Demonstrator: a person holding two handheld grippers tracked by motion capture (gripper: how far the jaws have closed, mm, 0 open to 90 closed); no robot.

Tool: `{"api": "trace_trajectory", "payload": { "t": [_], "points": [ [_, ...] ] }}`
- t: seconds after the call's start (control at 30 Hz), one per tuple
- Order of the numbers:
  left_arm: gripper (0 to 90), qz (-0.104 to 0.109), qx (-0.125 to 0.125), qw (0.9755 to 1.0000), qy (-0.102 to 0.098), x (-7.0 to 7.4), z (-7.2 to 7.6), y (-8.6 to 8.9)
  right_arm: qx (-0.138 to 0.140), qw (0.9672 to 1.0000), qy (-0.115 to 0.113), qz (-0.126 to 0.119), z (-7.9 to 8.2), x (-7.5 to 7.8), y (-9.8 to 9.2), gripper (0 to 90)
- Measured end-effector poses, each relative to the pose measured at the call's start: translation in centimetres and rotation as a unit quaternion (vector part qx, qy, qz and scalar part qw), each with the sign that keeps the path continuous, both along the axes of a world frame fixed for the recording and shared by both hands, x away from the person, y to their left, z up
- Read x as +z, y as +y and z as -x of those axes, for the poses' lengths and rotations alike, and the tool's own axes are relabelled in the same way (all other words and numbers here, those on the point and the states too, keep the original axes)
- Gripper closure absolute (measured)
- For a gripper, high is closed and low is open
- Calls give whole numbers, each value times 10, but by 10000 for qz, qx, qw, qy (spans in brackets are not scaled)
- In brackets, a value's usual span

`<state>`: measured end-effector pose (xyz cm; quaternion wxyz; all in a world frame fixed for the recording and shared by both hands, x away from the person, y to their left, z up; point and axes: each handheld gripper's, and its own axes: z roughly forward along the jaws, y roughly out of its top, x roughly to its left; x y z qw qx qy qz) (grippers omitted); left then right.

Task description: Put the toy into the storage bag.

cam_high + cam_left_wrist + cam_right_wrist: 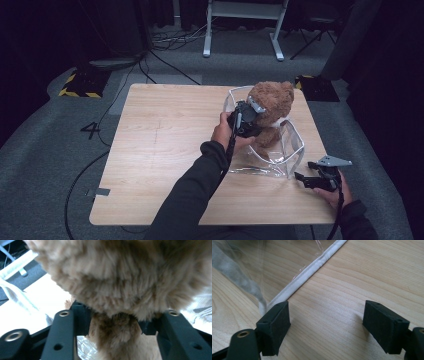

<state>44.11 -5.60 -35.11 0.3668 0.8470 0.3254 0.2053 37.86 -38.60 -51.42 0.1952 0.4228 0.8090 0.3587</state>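
Right now: left claw (248, 116) clamped on brown teddy bear (271, 102) at neck, fur between jaws in left gripper view. Bear upright in clear plastic bag (292, 145) on bench (160, 150). Right claw (306, 179) wide open, holding nothing, low over bench beside bag's white seam (312, 267).

A square light-wood desk (165, 150) fills the middle of the high view, standing on grey carpeted floor (45, 150). At about 12 o'clock beyond it stand the white metal legs of a frame (240, 30). At 10 o'clock sits a black block with yellow-and-black hazard striping (82, 82), and another (315, 86) at 1 o'clock. Black cables (165, 62) trail across the floor at 11 o'clock.
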Motion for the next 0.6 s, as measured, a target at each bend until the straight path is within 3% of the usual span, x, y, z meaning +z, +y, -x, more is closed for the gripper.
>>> {"api": "trace_trajectory", "payload": {
  "t": [0.23,0.6],
  "points": [
    [542,-42,3,9999,141,0,-3,5,0,10000,-2,2,0,0,0,217],
    [458,-68,165,9995,252,1,-4,6,0,10000,1,1,0,0,0,217]
  ]
}}
